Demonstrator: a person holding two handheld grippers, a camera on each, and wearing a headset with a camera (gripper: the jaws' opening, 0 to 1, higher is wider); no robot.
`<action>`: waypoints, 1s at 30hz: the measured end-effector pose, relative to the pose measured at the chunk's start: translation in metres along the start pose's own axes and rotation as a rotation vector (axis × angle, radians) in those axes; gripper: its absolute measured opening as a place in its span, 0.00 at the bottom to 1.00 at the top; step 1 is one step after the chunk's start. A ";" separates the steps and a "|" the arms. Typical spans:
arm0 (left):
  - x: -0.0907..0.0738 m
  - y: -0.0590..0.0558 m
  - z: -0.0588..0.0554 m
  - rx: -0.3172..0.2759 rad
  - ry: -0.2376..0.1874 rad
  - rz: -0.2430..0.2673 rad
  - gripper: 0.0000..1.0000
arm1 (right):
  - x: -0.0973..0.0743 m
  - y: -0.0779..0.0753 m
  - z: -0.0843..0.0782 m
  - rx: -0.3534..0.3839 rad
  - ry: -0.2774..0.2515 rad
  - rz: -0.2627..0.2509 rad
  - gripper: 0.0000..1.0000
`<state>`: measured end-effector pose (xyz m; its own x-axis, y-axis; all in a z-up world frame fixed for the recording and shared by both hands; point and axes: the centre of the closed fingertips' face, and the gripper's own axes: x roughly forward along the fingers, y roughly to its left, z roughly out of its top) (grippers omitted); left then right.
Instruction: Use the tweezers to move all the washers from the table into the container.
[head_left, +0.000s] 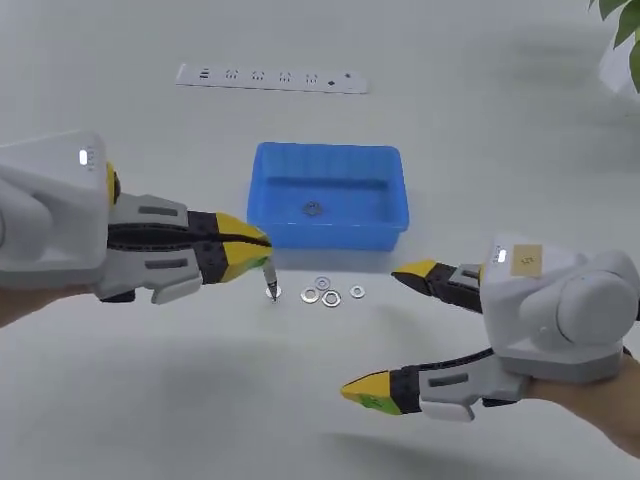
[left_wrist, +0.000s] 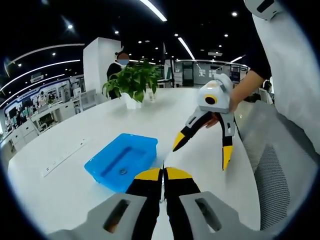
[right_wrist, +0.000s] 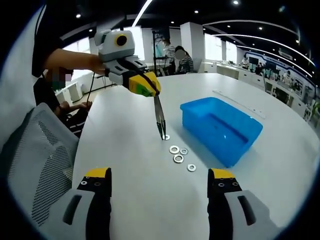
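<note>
Left gripper (head_left: 262, 243) has its jaws squeezed together on the tweezers (head_left: 270, 278), which point down at the table (head_left: 180, 400). The tips sit right at the leftmost washer (head_left: 276, 292); can't tell if it's actually pinched or just touched. Four more loose washers (head_left: 331, 298) lie in a little cluster just to the right of it, on the near side of the blue container (head_left: 330, 235). One washer in the container (head_left: 312, 208) lies on its floor. Right gripper (head_left: 375, 330) hangs over the near right part of the table with its jaws spread wide, holding nothing, well apart from the washers. A white power strip (head_left: 270, 78) lies on the far side of the table and a bit of a plant (head_left: 625, 30) shows in the far right corner.
</note>
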<state>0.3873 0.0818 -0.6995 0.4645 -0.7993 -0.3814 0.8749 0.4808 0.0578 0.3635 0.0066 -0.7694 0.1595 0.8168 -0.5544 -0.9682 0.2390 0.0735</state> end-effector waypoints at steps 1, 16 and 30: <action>0.000 0.001 0.000 -0.005 -0.001 0.000 0.05 | 0.000 0.000 0.000 0.004 0.000 -0.001 0.79; 0.000 -0.005 0.001 0.006 0.002 -0.012 0.05 | 0.021 0.008 0.024 -0.049 -0.030 0.060 0.73; 0.003 -0.002 0.001 -0.001 0.021 -0.031 0.05 | 0.087 0.010 0.048 -0.254 0.061 0.256 0.41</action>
<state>0.3867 0.0782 -0.6995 0.4337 -0.8061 -0.4026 0.8889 0.4559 0.0447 0.3770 0.1049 -0.7773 -0.0987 0.7986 -0.5937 -0.9934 -0.1138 0.0121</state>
